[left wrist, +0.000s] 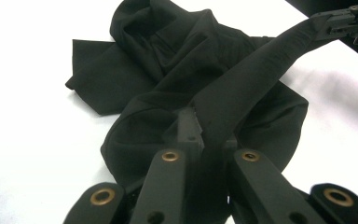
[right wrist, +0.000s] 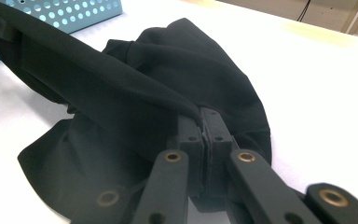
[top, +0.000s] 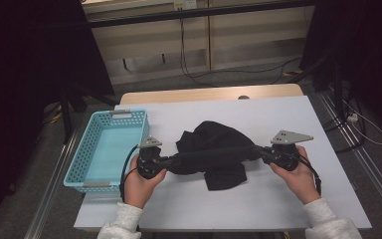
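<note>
Both claws clenched on the crumpled black cloth garment (top: pixel 214 149) at table centre: left gripper (top: pixel 171 161) and right gripper (top: pixel 258 151) stretch one edge taut between them. Risk: thin fabric slipping from a pinch, or the hanging bulk snagging the light-blue perforated plastic basket (top: pixel 87 157) if swung left.

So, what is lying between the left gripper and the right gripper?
In the high view, a taut band of the black garment spans from the left gripper to the right gripper, both clamped on it.
</note>
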Action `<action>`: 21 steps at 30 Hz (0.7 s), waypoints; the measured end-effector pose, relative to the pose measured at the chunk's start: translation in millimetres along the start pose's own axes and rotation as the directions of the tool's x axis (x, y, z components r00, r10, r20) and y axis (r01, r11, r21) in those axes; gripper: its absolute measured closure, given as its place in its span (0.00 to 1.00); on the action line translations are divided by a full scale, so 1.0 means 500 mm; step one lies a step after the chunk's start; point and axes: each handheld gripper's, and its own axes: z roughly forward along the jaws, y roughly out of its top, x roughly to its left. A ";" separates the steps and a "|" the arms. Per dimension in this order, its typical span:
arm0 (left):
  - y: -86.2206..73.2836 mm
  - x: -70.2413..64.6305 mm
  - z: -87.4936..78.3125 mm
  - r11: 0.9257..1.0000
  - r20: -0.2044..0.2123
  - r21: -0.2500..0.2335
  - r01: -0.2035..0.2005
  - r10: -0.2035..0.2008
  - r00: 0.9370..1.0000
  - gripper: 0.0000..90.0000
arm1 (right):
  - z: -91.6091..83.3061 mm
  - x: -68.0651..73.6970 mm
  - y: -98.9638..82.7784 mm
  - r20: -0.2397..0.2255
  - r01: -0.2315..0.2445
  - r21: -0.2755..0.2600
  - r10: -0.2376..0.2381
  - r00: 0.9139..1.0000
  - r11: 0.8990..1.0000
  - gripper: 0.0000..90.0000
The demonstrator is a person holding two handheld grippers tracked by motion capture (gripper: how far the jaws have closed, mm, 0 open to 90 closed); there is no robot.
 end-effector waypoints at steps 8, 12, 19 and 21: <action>0.034 0.009 -0.008 1.000 0.001 0.005 0.005 -0.005 1.000 0.96 | 0.001 -0.003 0.015 0.005 0.019 0.008 -0.019 1.000 1.000 0.98; 0.047 0.013 -0.007 1.000 -0.008 0.004 0.008 -0.008 1.000 0.96 | -0.005 -0.006 0.030 0.009 0.023 -0.003 -0.023 1.000 1.000 0.98; 0.069 0.011 -0.015 1.000 -0.002 -0.002 0.010 -0.010 1.000 0.96 | -0.015 -0.012 0.048 0.000 0.012 -0.013 -0.012 1.000 1.000 0.98; 0.083 0.015 -0.021 1.000 -0.003 -0.010 0.010 -0.010 1.000 0.96 | -0.019 -0.014 0.059 -0.002 0.017 -0.016 -0.017 1.000 1.000 0.98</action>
